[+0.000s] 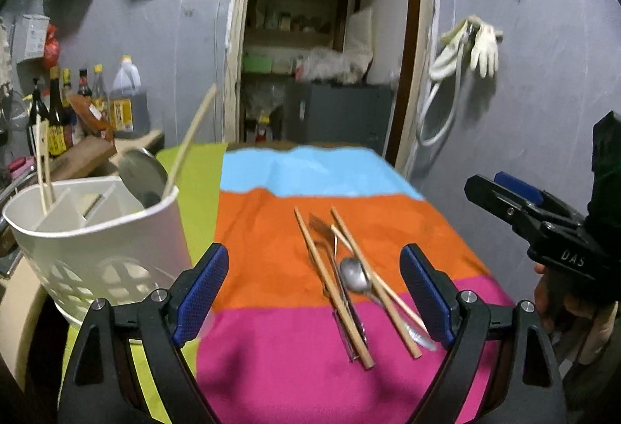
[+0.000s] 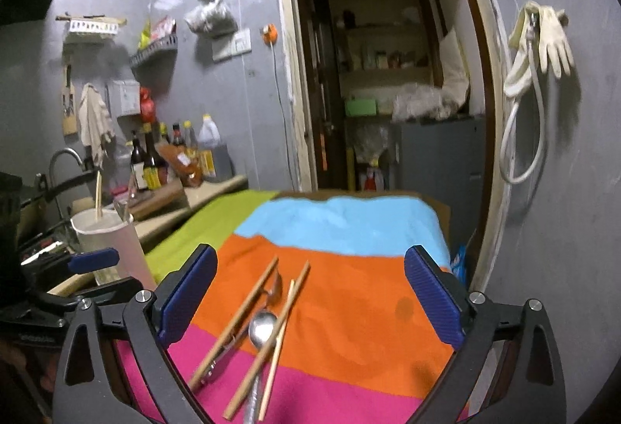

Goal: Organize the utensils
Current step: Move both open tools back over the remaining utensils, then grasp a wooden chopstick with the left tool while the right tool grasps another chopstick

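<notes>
The left gripper (image 1: 314, 292) hangs over the striped cloth (image 1: 271, 346) that covers the desk, its blue-padded fingers (image 1: 202, 288) spread wide with nothing pinched between them. The right gripper (image 2: 310, 292) sits the same way, fingers (image 2: 434, 292) spread wide and empty. On the orange and pink bands lies a loose pile of utensils: wooden chopsticks (image 1: 330, 280), a metal spoon (image 1: 355, 278) and a fork (image 1: 322, 230), crossing and touching one another. At the cloth's left edge stands a white utensil holder (image 1: 97, 230), already holding a pair of chopsticks (image 1: 43, 167) and a ladle (image 1: 141, 177).
</notes>
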Motion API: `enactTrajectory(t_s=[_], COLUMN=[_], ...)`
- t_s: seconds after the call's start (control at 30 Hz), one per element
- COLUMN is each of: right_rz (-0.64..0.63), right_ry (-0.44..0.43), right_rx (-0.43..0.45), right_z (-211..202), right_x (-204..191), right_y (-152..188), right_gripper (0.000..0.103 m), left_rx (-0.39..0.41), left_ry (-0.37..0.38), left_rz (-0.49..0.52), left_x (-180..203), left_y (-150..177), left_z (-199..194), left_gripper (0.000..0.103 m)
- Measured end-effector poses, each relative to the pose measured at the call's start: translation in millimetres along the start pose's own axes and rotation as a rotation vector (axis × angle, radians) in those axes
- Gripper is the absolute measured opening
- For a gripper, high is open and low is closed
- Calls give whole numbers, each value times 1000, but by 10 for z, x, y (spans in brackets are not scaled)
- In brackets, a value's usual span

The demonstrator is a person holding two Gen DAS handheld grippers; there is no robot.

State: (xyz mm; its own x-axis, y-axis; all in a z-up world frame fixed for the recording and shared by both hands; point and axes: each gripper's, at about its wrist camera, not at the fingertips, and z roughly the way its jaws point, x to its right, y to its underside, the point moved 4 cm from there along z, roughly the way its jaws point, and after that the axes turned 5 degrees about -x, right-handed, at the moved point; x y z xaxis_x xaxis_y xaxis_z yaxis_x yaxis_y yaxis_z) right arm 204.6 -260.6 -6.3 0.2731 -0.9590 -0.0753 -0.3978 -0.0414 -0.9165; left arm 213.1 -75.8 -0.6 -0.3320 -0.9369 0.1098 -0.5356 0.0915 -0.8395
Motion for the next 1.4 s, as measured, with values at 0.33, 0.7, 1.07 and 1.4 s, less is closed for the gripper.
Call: enactTrajectory(t_s=[0.33, 0.7, 1.07, 1.4], right_rz=[-50, -56, -138, -147], right_ry=[11, -71, -79, -43], right_rx=[-225, -434, -565, -569], right_z=[353, 636, 834, 990], right_x=[25, 6, -171, -151], right_y=[264, 544, 726, 683], right_gripper=[64, 44, 34, 8], left_rx=[-165, -359, -466, -474], left_ry=[15, 68, 131, 139], left_rz=[28, -25, -110, -190], left_x=[17, -93, -197, -271], left_y=[71, 98, 112, 85], left_z=[462, 1017, 1267, 1260], left_gripper=[75, 35, 15, 5])
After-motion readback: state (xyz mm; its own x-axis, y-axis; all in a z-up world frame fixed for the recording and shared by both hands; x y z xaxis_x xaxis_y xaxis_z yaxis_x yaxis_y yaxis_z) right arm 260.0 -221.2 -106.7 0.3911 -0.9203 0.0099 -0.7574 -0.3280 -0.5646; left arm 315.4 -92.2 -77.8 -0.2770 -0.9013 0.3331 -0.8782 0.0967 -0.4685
